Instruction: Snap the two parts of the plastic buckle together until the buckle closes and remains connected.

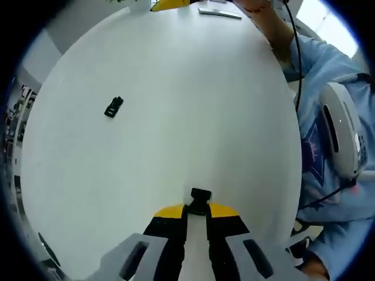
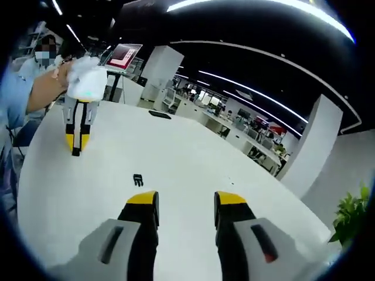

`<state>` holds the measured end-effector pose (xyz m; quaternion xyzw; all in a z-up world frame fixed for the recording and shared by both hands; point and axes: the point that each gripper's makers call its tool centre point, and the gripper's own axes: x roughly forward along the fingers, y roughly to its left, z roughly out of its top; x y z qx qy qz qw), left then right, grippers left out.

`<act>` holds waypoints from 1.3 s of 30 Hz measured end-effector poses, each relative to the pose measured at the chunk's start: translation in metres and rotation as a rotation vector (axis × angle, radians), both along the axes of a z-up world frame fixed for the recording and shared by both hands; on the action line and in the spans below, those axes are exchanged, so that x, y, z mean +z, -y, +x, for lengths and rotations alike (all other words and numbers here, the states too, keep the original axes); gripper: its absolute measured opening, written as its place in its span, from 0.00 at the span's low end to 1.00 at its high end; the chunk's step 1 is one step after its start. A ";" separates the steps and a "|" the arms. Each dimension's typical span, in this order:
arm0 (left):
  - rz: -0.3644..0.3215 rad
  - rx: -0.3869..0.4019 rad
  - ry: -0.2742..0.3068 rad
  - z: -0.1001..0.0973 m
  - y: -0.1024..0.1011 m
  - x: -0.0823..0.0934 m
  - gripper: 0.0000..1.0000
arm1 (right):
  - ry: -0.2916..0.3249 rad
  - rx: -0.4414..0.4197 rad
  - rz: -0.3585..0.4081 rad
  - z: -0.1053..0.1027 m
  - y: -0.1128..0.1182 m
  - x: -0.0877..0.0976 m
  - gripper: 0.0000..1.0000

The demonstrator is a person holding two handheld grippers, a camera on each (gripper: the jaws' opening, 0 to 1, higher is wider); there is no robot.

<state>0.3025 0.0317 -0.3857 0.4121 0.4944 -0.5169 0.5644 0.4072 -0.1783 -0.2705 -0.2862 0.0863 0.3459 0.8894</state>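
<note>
One black buckle part (image 1: 199, 201) sticks out from the tips of my left gripper (image 1: 197, 212), which is shut on it just above the white round table (image 1: 193, 105). The other black buckle part (image 1: 113, 107) lies loose on the table, far ahead to the left. In the right gripper view that loose part (image 2: 138, 180) rests a short way in front of my right gripper (image 2: 186, 202), whose jaws stand open and hold nothing. The left gripper (image 2: 76, 143) hangs over the table at the left, a hand around it, with its buckle part (image 2: 75, 153) at its tip.
A person in a light blue sleeve (image 1: 328, 117) stands at the table's right edge. A flat dark item (image 2: 159, 115) lies at the table's far side. A screen with a red picture (image 2: 123, 55) and a plant (image 2: 351, 216) stand beyond the table.
</note>
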 end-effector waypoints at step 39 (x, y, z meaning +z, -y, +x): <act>0.000 0.013 -0.021 0.000 0.002 -0.001 0.11 | -0.623 0.296 -0.300 0.021 -0.101 -0.113 0.16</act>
